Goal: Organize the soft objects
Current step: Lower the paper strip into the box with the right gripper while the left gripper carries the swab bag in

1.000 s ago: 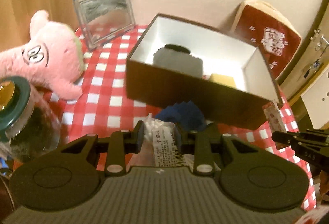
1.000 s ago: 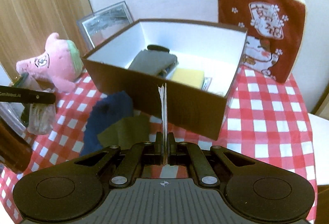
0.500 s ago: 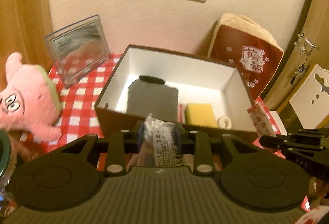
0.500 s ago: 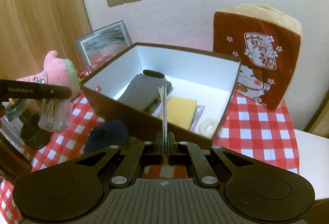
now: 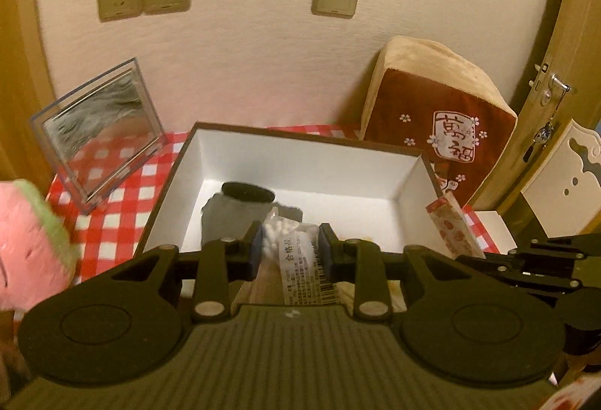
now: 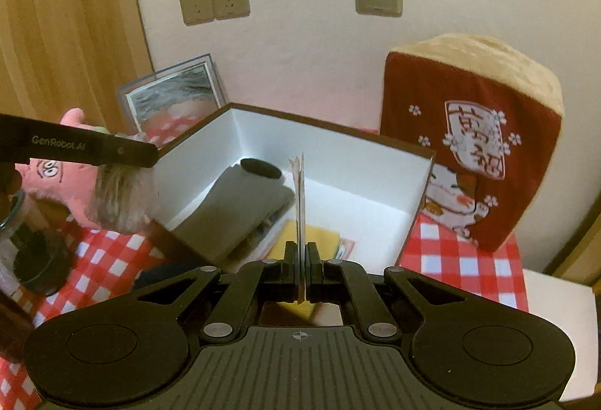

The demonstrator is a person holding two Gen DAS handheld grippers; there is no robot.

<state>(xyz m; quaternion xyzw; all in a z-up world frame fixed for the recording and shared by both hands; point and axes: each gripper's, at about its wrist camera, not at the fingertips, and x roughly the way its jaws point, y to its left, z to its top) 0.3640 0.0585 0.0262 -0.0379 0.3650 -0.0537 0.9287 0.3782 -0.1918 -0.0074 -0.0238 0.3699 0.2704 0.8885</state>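
Observation:
My left gripper (image 5: 288,247) is shut on a clear bag of cotton swabs (image 5: 291,252) with a white label, held above the near wall of the open brown box (image 5: 300,139). From the right wrist view the same bag (image 6: 122,199) hangs under the left gripper's fingers (image 6: 112,150) at the box's left corner. My right gripper (image 6: 300,254) is shut on a thin flat packet (image 6: 299,199), seen edge-on over the box; in the left wrist view this red-patterned packet (image 5: 452,226) shows by the box's right wall. Inside the box lie a grey folded cloth (image 6: 240,211) and a yellow sponge (image 6: 311,241).
A pink plush toy (image 5: 26,244) sits left of the box. A clear picture frame (image 5: 97,128) leans on the wall behind it. A red-and-tan cushion (image 6: 469,139) stands at the back right. A glass jar (image 6: 26,244) and a dark blue cloth (image 6: 157,274) rest on the checked tablecloth (image 6: 462,259).
Both grippers have risen and moved toward the box with their loads still held. The box interior now shows from higher up, and the jar has left the left wrist view.

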